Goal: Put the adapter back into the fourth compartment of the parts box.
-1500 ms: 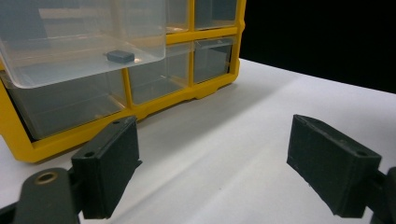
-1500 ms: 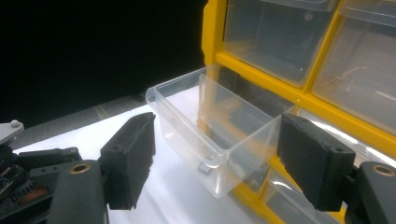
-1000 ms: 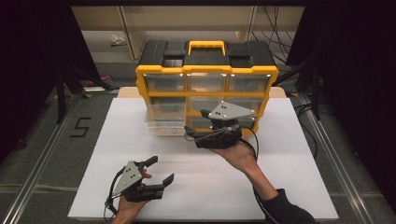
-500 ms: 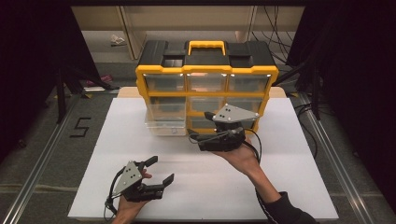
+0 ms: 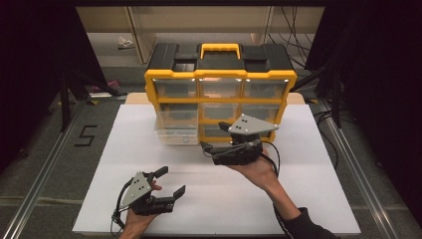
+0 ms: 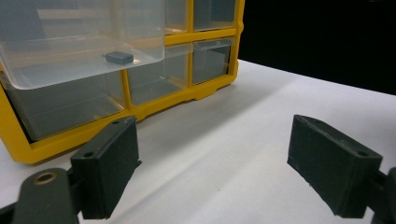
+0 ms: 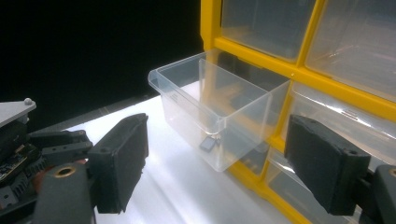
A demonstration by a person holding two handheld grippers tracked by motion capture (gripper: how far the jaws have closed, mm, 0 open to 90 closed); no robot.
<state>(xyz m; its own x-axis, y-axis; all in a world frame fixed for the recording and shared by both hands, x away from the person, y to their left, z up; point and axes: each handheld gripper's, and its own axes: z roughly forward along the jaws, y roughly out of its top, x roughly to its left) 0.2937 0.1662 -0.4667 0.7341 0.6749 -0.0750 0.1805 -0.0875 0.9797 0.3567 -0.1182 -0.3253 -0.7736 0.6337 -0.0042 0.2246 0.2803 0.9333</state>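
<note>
A yellow and black organizer (image 5: 219, 82) with clear drawers stands at the back of the white table (image 5: 298, 199). One clear drawer (image 5: 175, 130) in its left column is pulled out. A small dark grey piece (image 7: 208, 143) lies on that drawer's floor (image 6: 118, 57). My right gripper (image 5: 208, 151) hovers just right of the drawer and points at it. Its jaws have just been opening and stand wide with nothing between them (image 7: 219, 177). My left gripper (image 5: 171, 181) rests low at the front left, open and empty (image 6: 215, 163).
The organizer's other drawers (image 5: 219, 110) are pushed in. Dark floor and metal rails (image 5: 45, 164) flank the table. Bare white tabletop lies between the two grippers and to the right of the right forearm (image 5: 268, 184).
My right gripper has eased slightly back from the organizer toward the near side. The left gripper has stayed where it was, and the drawer is still pulled out.
</note>
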